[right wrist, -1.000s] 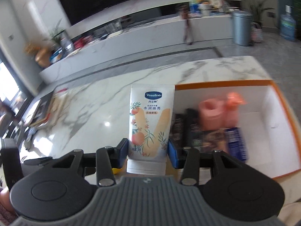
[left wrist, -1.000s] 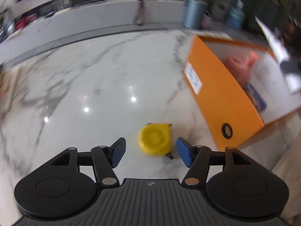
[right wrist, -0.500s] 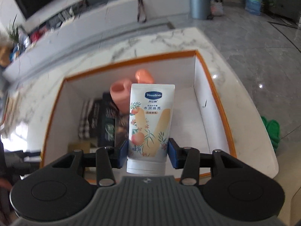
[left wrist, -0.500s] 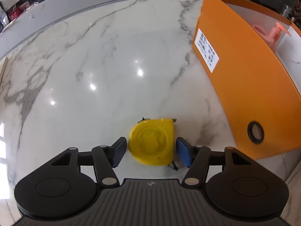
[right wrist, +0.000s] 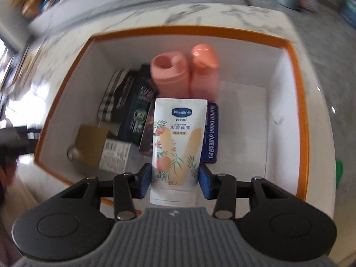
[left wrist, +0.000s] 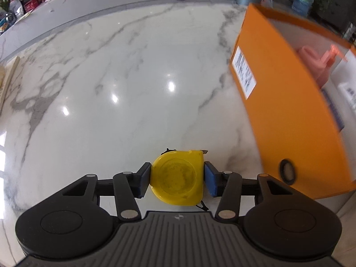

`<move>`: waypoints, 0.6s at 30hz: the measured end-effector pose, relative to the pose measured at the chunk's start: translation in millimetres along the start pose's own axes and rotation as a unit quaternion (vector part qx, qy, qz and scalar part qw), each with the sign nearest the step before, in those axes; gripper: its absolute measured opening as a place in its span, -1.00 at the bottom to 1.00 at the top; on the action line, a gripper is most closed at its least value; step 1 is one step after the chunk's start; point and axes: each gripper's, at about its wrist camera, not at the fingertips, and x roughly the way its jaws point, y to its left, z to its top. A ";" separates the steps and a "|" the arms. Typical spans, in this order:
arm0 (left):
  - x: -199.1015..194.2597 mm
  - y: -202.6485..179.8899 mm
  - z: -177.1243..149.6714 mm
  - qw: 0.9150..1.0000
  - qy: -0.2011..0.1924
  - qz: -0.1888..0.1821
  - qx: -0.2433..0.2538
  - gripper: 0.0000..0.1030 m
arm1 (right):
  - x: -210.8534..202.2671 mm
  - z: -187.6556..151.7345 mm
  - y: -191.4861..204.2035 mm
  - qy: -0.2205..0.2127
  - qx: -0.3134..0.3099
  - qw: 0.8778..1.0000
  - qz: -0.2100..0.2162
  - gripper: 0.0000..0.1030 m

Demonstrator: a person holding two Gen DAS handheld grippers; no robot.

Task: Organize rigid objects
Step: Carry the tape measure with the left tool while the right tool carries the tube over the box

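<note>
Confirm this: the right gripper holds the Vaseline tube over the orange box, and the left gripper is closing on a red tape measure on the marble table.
Wrong colour only. The left wrist view shows the tape measure is yellow; the left gripper has just been closing around it.

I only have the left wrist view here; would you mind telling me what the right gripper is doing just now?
Observer: The right gripper is shut on a Vaseline tube, above the open orange box.
Operator: Thanks. What already sits in that box?
Observer: Two pink bottles stand at the back, with dark packets and a blue carton nearer.
Operator: Is there free floor left?
Observer: Yes, the white floor on the box's right side is bare.
</note>
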 end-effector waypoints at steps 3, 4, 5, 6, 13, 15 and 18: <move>-21.8 -0.7 9.2 1.000 -0.016 -0.012 -0.022 0.11 | 2.6 13.1 -2.0 0.031 -0.061 0.998 0.018 -0.10; -30.7 -1.7 12.6 0.999 -0.022 -0.017 -0.028 0.11 | 3.5 17.6 -2.2 0.042 -0.084 0.995 0.026 -0.10; -39.6 -3.7 16.0 0.999 -0.028 -0.022 -0.031 0.11 | 3.5 21.7 -1.9 0.055 -0.113 0.992 0.033 -0.09; -47.5 -7.2 19.2 0.999 -0.034 -0.025 -0.033 0.11 | 3.8 25.2 -0.4 0.067 -0.145 0.986 0.037 -0.10; -81.1 -37.4 40.2 0.997 -0.052 -0.055 -0.028 0.11 | 24.2 42.6 9.5 0.156 -0.387 0.908 0.036 -0.09; -84.1 -45.7 44.6 0.996 -0.056 -0.060 -0.022 0.11 | 28.4 45.7 12.2 0.172 -0.433 0.883 0.059 -0.09; -90.1 -60.5 48.2 0.996 -0.059 -0.066 -0.007 0.11 | 36.0 45.0 16.0 0.197 -0.495 0.843 0.078 -0.09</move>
